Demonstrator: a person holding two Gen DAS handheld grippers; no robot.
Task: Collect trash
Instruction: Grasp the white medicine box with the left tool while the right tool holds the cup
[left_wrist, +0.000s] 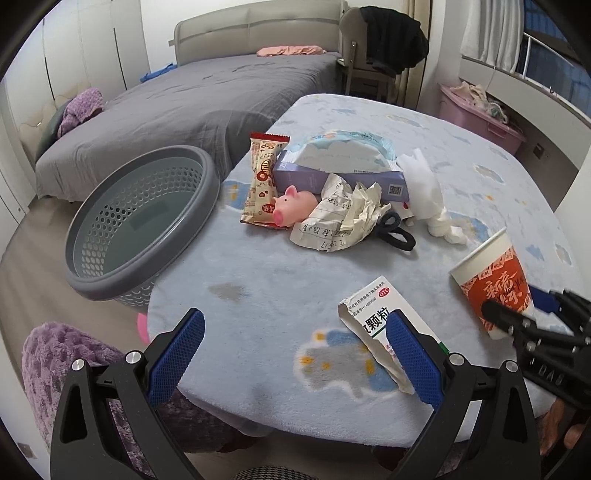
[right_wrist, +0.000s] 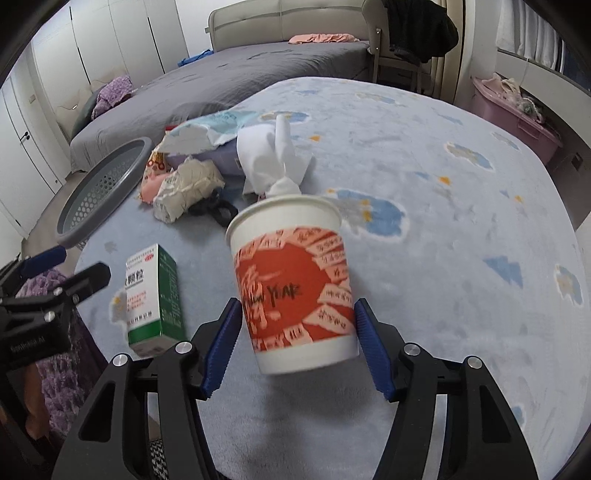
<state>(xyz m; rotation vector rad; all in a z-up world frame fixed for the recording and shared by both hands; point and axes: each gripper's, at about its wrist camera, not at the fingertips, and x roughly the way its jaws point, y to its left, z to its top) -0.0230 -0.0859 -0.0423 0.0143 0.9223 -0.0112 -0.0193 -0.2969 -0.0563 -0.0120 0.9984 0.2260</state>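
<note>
1. Right then, my right gripper (right_wrist: 297, 341) was clamped on the paper cup (right_wrist: 293, 280), its blue pads pressed against both sides of the red-and-white wall, the cup lifted off the table (right_wrist: 461, 258) and tilted a little.
2. My left gripper (left_wrist: 295, 354) hung with its fingers spread wide, nothing between them, low over the near edge of the table (left_wrist: 258, 295).
3. Just left of the cup lay the torn medicine box (left_wrist: 384, 325), its green-and-white side up; the right pad of my left gripper overlapped it in the left wrist view, though I could not tell whether it touched.
4. Beyond the cup, toward the middle of the table, sat a heap: crumpled paper (left_wrist: 343, 214), a white tissue (left_wrist: 428, 192), a black hair tie (left_wrist: 397, 236), a pink pig toy (left_wrist: 293, 208), a snack wrapper (left_wrist: 260, 181) and a purple tissue box (left_wrist: 332, 173).
5. Far left of the cup, past the table's edge, the grey perforated basket (left_wrist: 144, 218) stood tilted against the table.
</note>
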